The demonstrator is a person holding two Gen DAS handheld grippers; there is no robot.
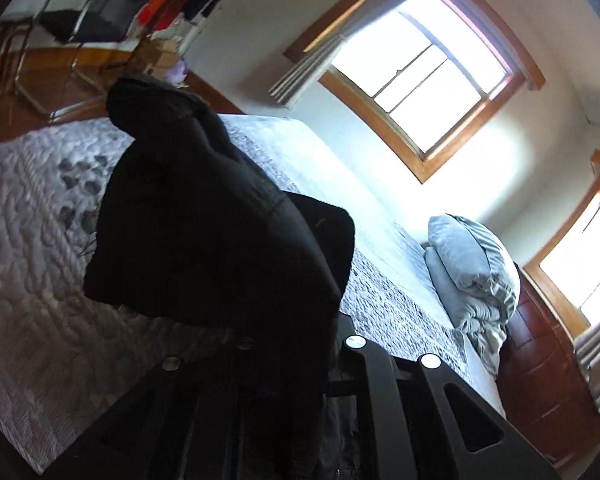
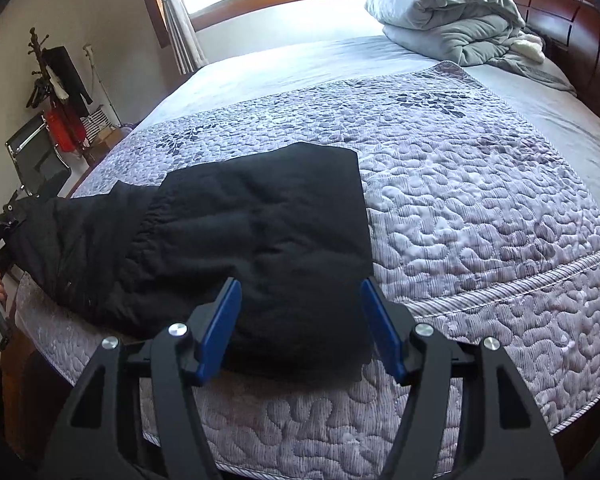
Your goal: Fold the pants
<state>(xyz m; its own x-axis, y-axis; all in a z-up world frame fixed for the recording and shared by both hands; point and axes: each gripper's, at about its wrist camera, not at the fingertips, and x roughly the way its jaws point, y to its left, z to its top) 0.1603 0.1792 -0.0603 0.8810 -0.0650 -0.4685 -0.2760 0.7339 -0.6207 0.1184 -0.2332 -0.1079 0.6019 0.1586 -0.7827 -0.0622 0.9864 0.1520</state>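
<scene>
Pants (image 2: 260, 240) lie part-folded on the bed (image 2: 480, 208), one end lifted by the left claw (image 1: 332, 360), clamped on it. Right claw (image 2: 300, 328) spread wide over the near edge. Risk: unpinned stack likely drags, fold skews.

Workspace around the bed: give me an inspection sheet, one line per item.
Surface: quilted bedspread on the bed, pale sheet beyond it.
Job's things: black pants, partly folded, the right part flat on the bedspread, the left end lifted off it.
Clutter: grey duvet bundled at the headboard.
Grippers: right gripper open, blue pads either side of the near edge of the pants, not closed on it; left gripper shut on the pants, cloth draped over its fingers.
Cables: nothing seen.
Surroundings: wooden-framed window with curtain, coat rack with clothes, black chair, wood floor.
</scene>
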